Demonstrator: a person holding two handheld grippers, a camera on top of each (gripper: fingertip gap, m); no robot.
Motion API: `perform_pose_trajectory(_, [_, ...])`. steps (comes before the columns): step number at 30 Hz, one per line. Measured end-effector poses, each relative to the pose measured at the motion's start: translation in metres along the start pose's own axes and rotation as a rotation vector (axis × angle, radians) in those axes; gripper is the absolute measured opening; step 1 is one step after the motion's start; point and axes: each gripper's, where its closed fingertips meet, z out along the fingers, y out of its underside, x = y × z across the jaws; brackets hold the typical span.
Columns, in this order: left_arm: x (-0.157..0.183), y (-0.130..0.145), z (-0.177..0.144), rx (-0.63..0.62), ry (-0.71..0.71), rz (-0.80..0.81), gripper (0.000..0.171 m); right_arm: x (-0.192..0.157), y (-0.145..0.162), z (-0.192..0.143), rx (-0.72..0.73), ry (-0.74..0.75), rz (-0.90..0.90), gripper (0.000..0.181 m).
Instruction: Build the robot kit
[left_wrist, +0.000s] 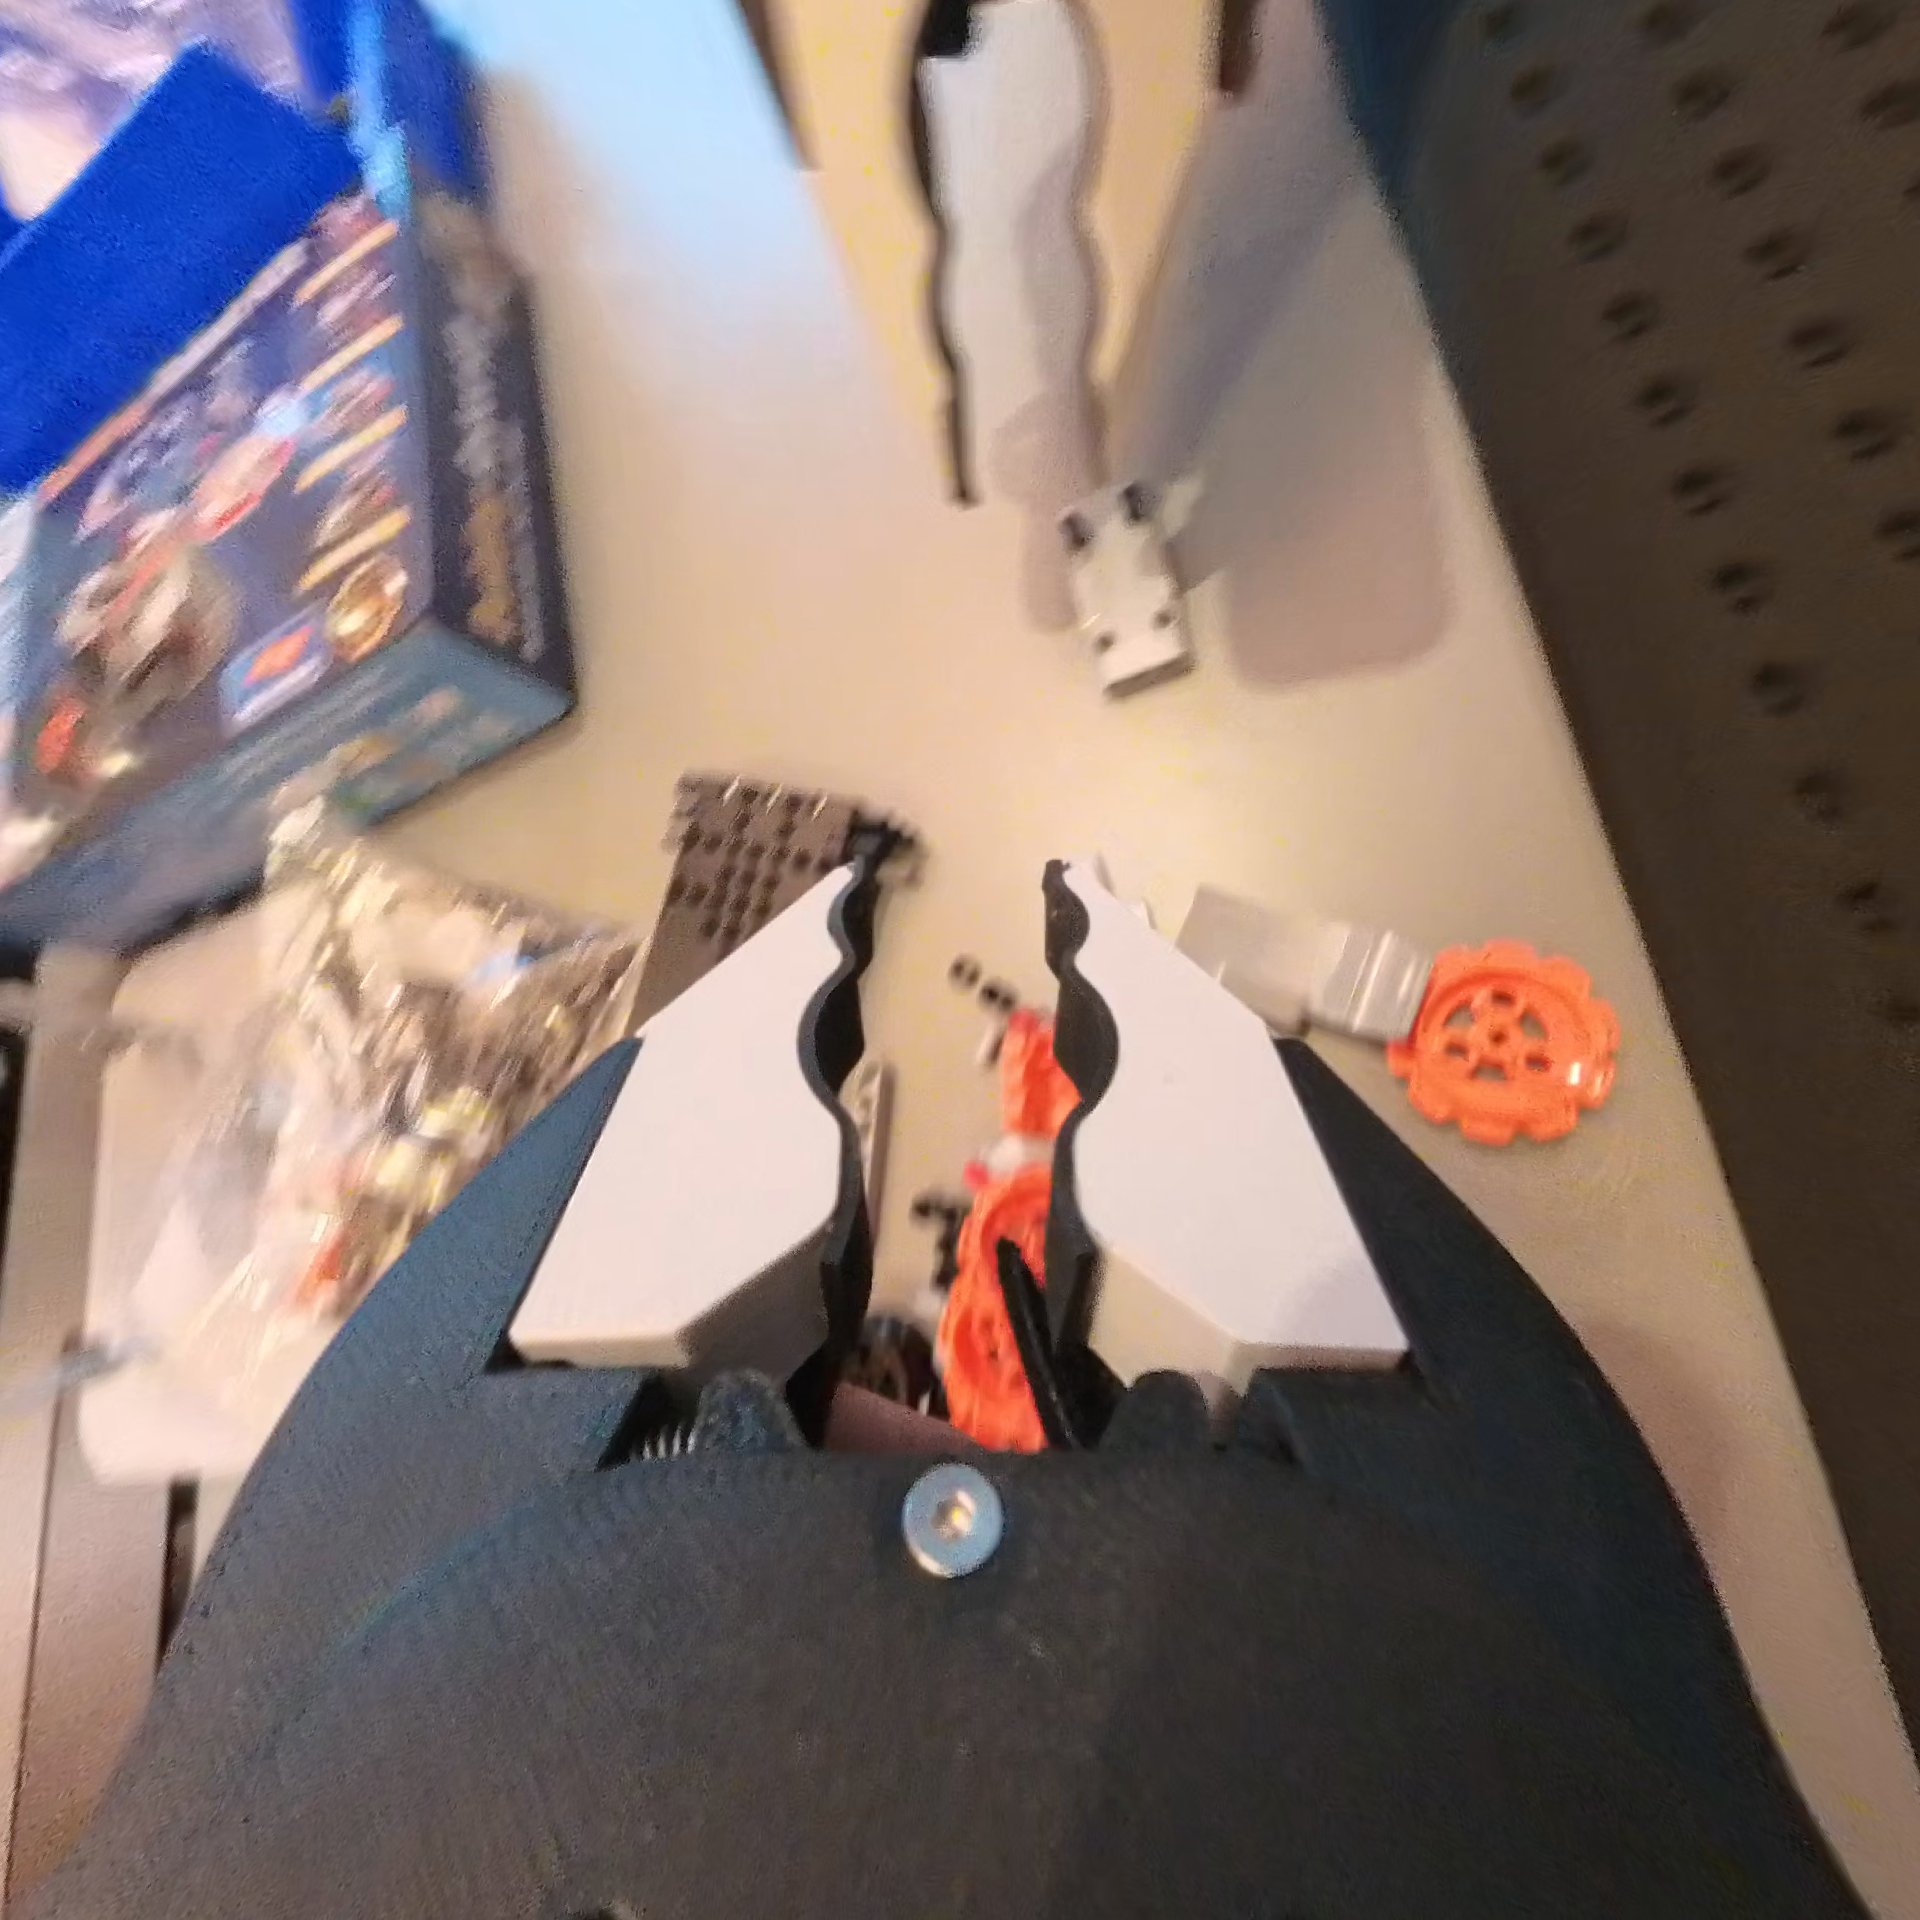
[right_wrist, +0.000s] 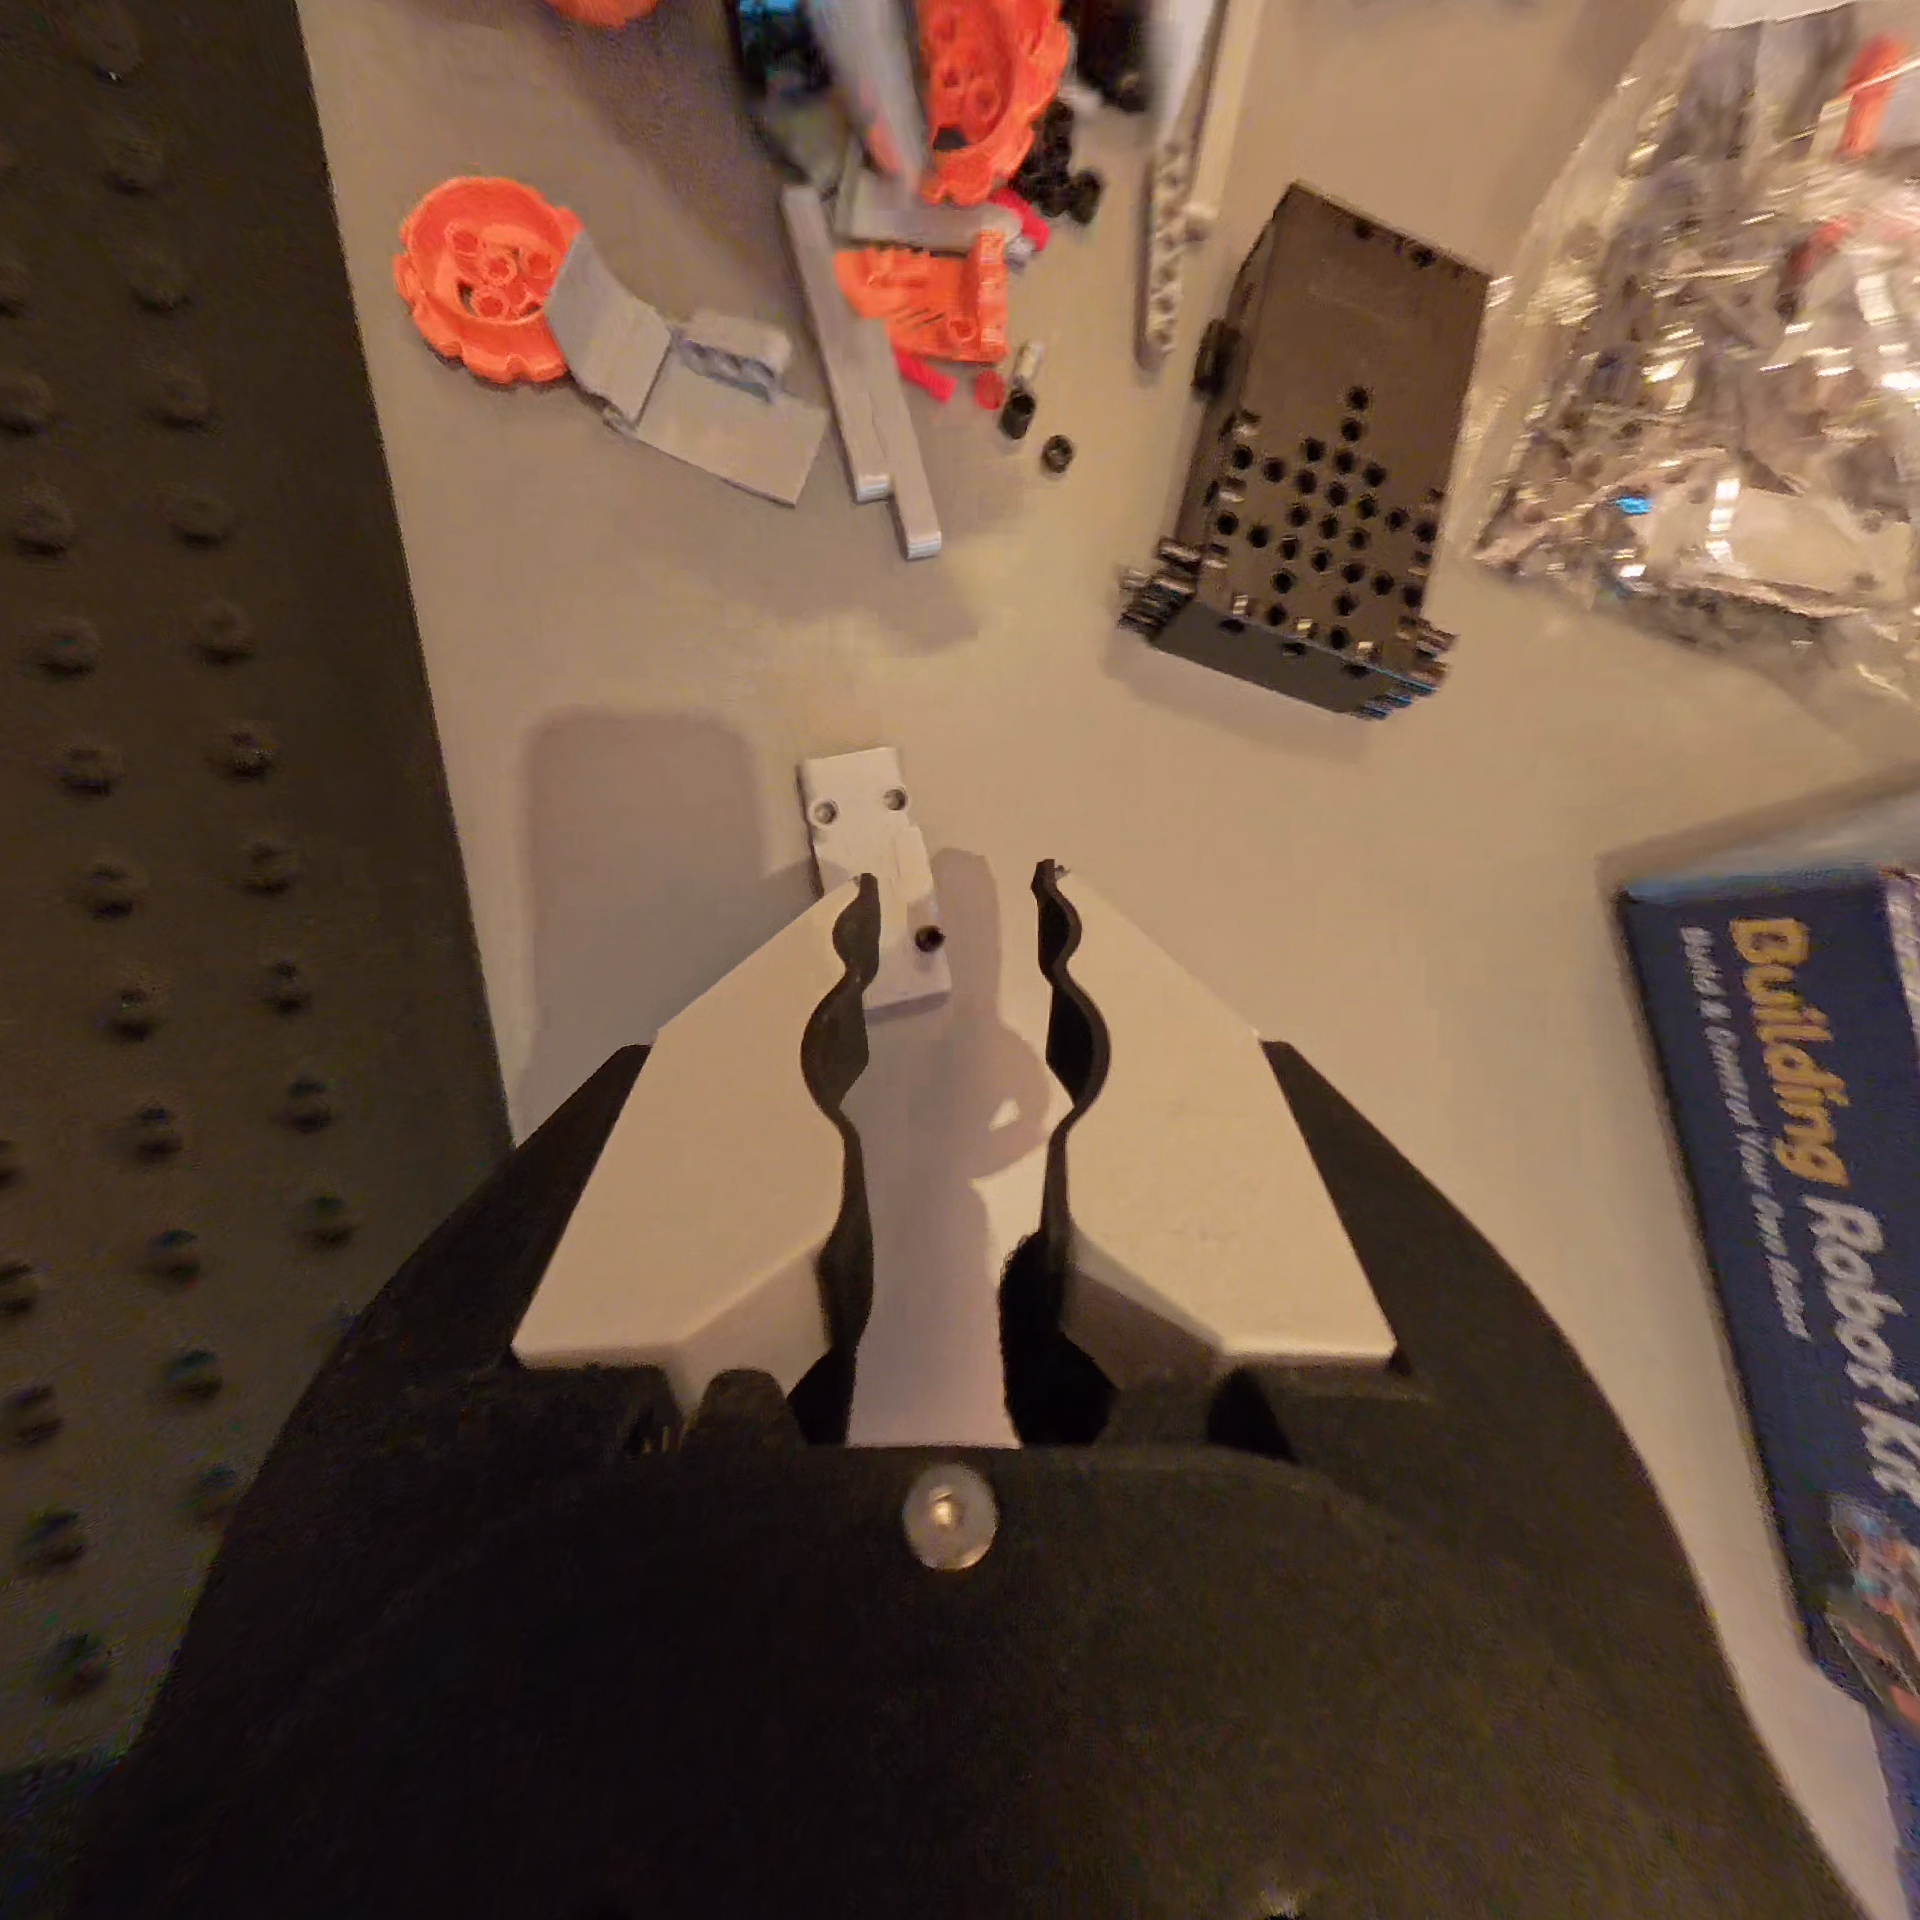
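The tabletop (right_wrist: 1195, 790) is showing as a smooth, matt, pale beige sheet, bordered on one side by a dark mat (right_wrist: 187, 727) with rows of raised studs.

A blue printed cardboard box (right_wrist: 1787, 1226) is lying flat near the right hand-held gripper; in the left wrist view it is sitting at upper left, blurred.

A clear, crinkled plastic bag (right_wrist: 1725, 343) of small grey parts is lying beside a black rectangular block (right_wrist: 1320, 457), which is perforated with round holes and is resting on the tabletop.

A loose cluster of building pieces is lying farther off: flat grey panels (right_wrist: 717, 416), a long grey beam (right_wrist: 862, 374), orange toothed wheel (right_wrist: 483, 275) with a scalloped rim touching a panel, other orange parts (right_wrist: 935, 296) and small black pins (right_wrist: 1055, 452).

The right hand-held gripper (right_wrist: 951, 878), black textured body with white wedge fingers and wavy black pads, is standing apart at a moderate gap, gripping nothing. A small pale grey plate (right_wrist: 862, 816) with round holes is lying flat just under its left fingertip; contact cannot be told.

The left hand-held gripper (left_wrist: 961, 878), same build, is likewise parted and empty, hovering over orange parts and black pins; the orange wheel is lying just to its right
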Motion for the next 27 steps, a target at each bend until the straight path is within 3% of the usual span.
perform_pose_trajectory(3, [-0.022, 0.031, -0.044, -0.025, -0.104, -0.112, 0.027, -0.005, 0.007, 0.019, -0.058, -0.042, -0.029, 0.030])
perform_pose_trajectory(7, [-0.036, 0.071, -0.091, -0.089, -0.246, -0.192, 0.025, -0.010, 0.008, 0.024, -0.059, -0.089, -0.007, 0.009])
perform_pose_trajectory(13, [-0.034, 0.107, -0.120, -0.113, -0.326, -0.298, 0.025, 0.000, 0.020, 0.019, -0.103, -0.062, 0.086, 0.001])
perform_pose_trajectory(17, [-0.031, 0.110, -0.127, -0.101, -0.365, -0.316, 0.021, 0.004, 0.015, 0.010, -0.079, -0.051, 0.137, 0.019])
perform_pose_trajectory(20, [-0.025, 0.105, -0.130, -0.093, -0.357, -0.322, 0.020, 0.001, -0.015, 0.002, 0.036, -0.069, 0.128, 0.019])
perform_pose_trajectory(27, [0.002, 0.096, -0.123, -0.083, -0.274, -0.347, 0.017, -0.012, -0.068, 0.024, 0.100, -0.127, 0.060, 0.023])
